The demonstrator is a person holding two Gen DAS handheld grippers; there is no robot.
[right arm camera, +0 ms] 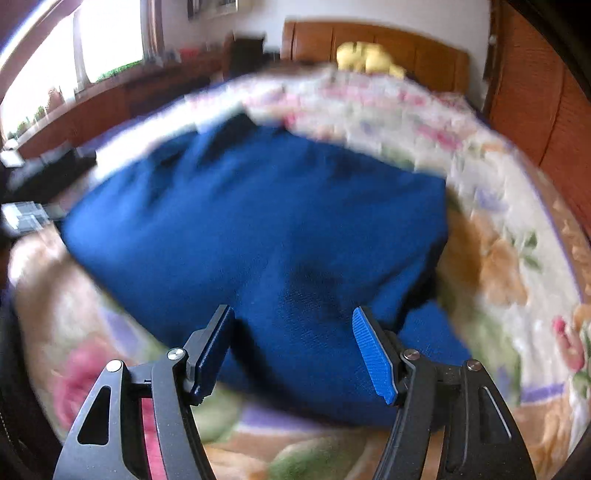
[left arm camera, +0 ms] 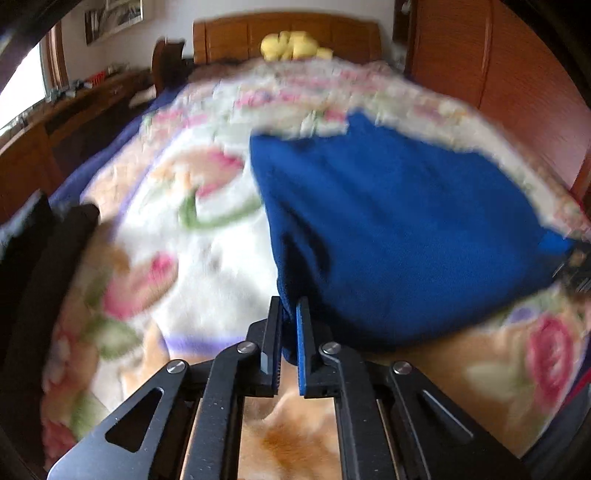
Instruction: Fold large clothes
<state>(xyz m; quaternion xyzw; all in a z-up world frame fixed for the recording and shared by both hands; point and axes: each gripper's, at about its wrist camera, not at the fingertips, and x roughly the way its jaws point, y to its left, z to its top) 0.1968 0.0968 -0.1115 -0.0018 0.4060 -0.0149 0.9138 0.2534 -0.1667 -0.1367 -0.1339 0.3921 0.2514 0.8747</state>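
Observation:
A large dark blue garment lies on a floral blanket on the bed. My left gripper is shut on the garment's near left corner and the cloth bunches between its fingers. In the right wrist view the garment fills the middle of the frame. My right gripper is open, its fingers wide apart on either side of a fold at the garment's near edge. Both views are blurred by motion.
The floral blanket covers the bed. A yellow plush toy lies against the wooden headboard. A wooden wardrobe stands on the right. A low wooden cabinet runs under the window on the left.

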